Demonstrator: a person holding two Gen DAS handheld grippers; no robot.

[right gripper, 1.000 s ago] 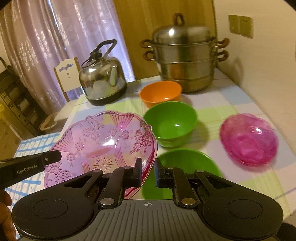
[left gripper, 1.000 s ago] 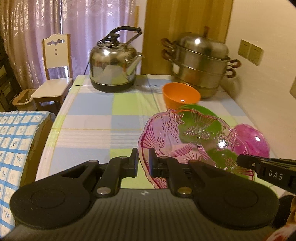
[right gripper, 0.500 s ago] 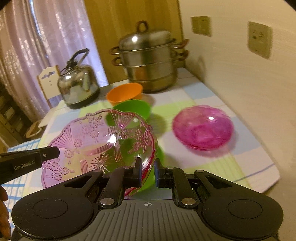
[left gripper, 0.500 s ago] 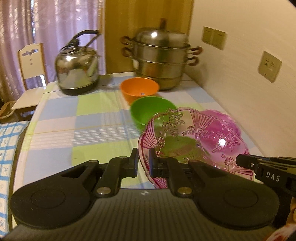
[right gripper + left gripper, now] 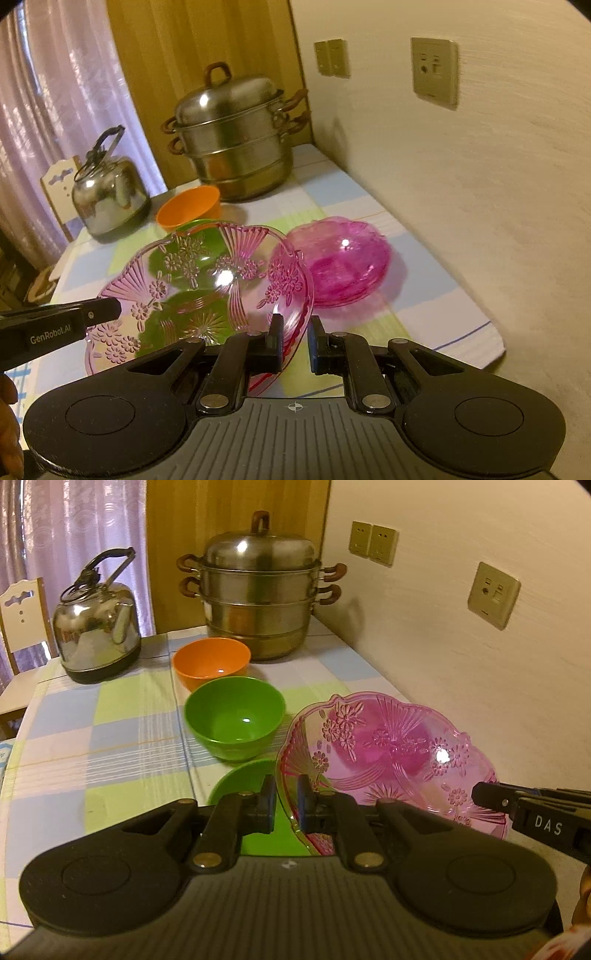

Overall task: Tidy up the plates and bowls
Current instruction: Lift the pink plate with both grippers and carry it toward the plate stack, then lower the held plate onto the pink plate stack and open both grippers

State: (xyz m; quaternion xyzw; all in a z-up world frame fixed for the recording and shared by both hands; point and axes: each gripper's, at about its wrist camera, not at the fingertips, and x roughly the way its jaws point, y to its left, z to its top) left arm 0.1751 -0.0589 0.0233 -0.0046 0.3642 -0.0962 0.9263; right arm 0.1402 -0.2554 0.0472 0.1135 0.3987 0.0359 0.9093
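Both grippers hold one clear pink flower-patterned plate (image 5: 391, 753) in the air. My left gripper (image 5: 283, 797) is shut on its left rim, my right gripper (image 5: 295, 334) on its right rim, and the plate shows in the right wrist view (image 5: 207, 280) too. A magenta bowl (image 5: 347, 258) sits on the table under and beyond the plate. A green bowl (image 5: 234, 716) and an orange bowl (image 5: 211, 661) stand in a row behind a green plate (image 5: 247, 786).
A steel steamer pot (image 5: 258, 590) and a kettle (image 5: 96, 627) stand at the back of the checked tablecloth (image 5: 110, 731). The wall with sockets (image 5: 493, 594) runs close along the right. A chair (image 5: 22, 609) is at far left.
Both grippers have carried the pink plate to the right, from over the green bowl and plate to over the magenta bowl by the wall. The right jaws look slightly wider.
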